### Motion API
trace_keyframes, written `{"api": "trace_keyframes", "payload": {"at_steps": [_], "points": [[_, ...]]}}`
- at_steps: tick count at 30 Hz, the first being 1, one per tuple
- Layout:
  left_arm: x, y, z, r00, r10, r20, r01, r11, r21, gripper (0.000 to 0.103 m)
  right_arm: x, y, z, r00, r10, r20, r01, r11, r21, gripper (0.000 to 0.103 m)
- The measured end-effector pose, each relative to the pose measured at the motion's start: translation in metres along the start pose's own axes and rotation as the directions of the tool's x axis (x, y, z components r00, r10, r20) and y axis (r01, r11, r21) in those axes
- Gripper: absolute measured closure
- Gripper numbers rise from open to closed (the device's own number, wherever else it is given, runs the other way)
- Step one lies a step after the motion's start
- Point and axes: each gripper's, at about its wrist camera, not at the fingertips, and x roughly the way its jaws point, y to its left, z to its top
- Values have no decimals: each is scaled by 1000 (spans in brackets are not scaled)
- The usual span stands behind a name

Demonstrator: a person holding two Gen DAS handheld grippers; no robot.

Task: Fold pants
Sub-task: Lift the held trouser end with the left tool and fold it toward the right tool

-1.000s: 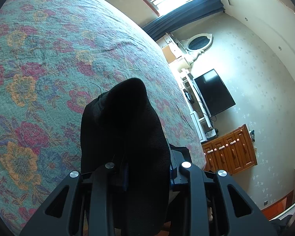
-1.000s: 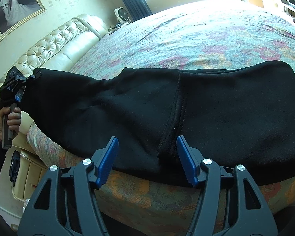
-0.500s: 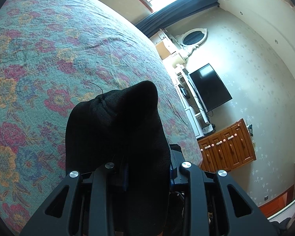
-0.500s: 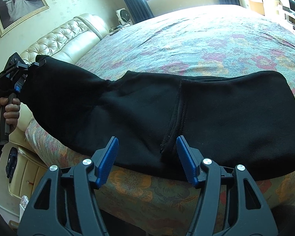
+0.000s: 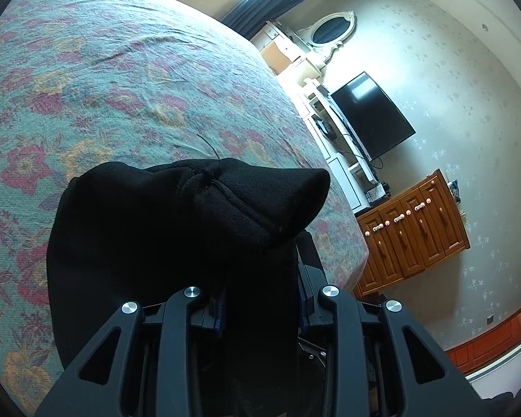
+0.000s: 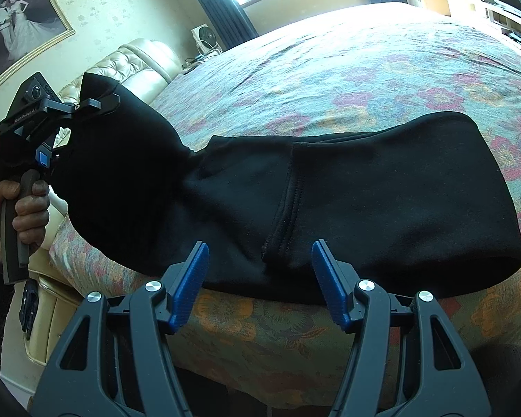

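left claw [image 6: 97, 104] clamping lifted pants [image 6: 330, 201] end, right claw [image 6: 260, 285] spread at bed [image 6: 364, 69] edge

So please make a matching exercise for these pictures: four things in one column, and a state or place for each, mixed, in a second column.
1. left gripper
2. right gripper
3. black fleece pants
4. flat black television

a. open, holds nothing
b. on the wall
c. shut on a lifted pants end
d. mostly lying on the floral bedspread

Pairs: 1-c, 2-a, 3-d, 4-b
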Motion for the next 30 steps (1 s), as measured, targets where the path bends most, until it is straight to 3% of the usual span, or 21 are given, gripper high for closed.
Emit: {"api": "trace_keyframes", "payload": {"at_steps": [8,12,25,28,30], "points": [[58,-24,-13,996,59,-59,-57,998,34,73,-9,-22,-3,1000,2,16,-3,997,79,41],[82,-20,-18,994,80,-76,-80,997,1,73,-11,-28,-3,1000,11,20,-13,995,99,41],[127,-23,-35,979,159,-129,-159,987,10,72,-12,-40,-4,1000,12,25,-16,989,146,41],[135,-22,-38,971,191,-144,-190,982,20,68,-13,-40,-4,1000,12,25,-15,989,149,41],[138,-20,-39,974,172,-149,-176,984,-11,63,-13,-41,-4,1000,14,24,-17,988,153,41]]}}
